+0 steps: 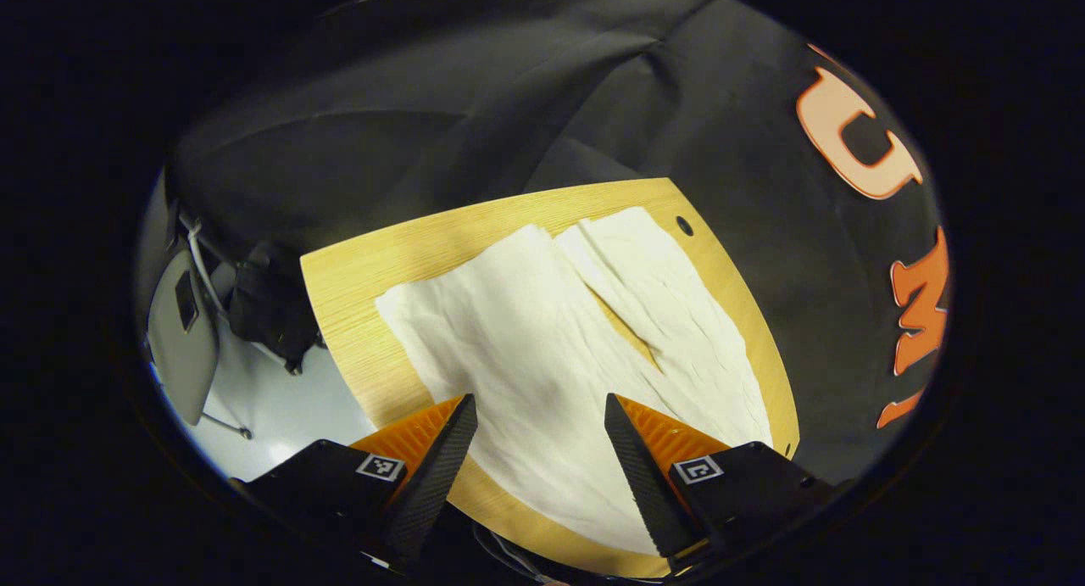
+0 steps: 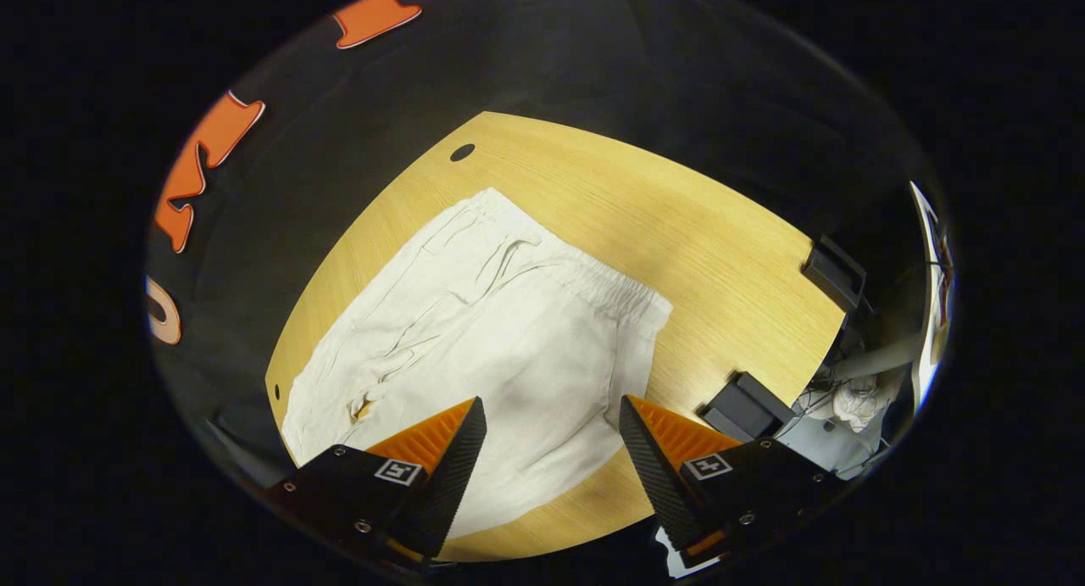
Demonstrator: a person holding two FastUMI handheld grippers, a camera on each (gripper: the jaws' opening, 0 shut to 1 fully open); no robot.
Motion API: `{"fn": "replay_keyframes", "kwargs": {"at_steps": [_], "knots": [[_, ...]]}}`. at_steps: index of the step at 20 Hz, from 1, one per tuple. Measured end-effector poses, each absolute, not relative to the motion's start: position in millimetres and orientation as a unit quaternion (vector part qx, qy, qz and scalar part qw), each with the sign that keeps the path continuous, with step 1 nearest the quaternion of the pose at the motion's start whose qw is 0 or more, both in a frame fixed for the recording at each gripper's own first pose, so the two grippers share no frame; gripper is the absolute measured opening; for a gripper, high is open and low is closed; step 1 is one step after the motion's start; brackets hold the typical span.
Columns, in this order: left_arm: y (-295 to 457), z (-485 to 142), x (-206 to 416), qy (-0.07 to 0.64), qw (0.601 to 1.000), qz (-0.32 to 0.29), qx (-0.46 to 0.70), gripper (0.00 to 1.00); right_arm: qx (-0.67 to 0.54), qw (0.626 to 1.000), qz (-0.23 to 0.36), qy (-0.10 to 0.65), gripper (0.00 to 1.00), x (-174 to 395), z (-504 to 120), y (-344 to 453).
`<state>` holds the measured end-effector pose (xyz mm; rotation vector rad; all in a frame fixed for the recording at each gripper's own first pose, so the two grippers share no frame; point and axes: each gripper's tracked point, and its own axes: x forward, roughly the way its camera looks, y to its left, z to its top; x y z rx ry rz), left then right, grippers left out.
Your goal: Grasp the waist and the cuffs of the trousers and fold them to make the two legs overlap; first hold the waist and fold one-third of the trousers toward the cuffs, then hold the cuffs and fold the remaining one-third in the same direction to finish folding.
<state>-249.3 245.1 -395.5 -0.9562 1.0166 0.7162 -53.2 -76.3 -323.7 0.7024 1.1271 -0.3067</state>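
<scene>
White trousers (image 1: pixel 542 340) lie flat on a wooden table (image 1: pixel 373 272), legs side by side with a narrow gap between them. In the left gripper view the two cuffs point away toward the table's far edge. My left gripper (image 1: pixel 540 412) hovers open above the cloth, holding nothing. In the right gripper view the trousers (image 2: pixel 475 340) show their elastic waist (image 2: pixel 585 276) at the far end, drawn in gathers. My right gripper (image 2: pixel 551 416) stands open over the near leg cloth, with nothing between its fingers.
Black cloth walls surround the table (image 2: pixel 678 221). A small round hole (image 1: pixel 684 226) marks one table corner. Dark clamps (image 2: pixel 835 272) and boxes (image 2: pixel 742 408) sit at the table's right edge in the right gripper view. A grey chair (image 1: pixel 182 332) stands on the pale floor, left.
</scene>
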Motion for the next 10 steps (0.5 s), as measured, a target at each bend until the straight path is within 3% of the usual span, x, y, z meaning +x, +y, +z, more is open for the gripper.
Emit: {"fn": "replay_keyframes", "kwargs": {"at_steps": [5, 6, 10], "knots": [[269, -407, -296, 0.462, 0.667, 0.343, -0.475, 0.96, 0.348, 0.758, -0.149, 0.532, 0.96, -59, -337, -85], [272, -412, -300, 0.461, 0.666, 0.344, -0.476, 1.00, 0.350, 0.755, -0.152, 0.533, 0.96, -60, -339, -87], [280, -426, -296, 0.453, 0.666, 0.333, -0.490, 0.99, 0.353, 0.750, -0.156, 0.537, 0.96, -62, -347, -95]]}}
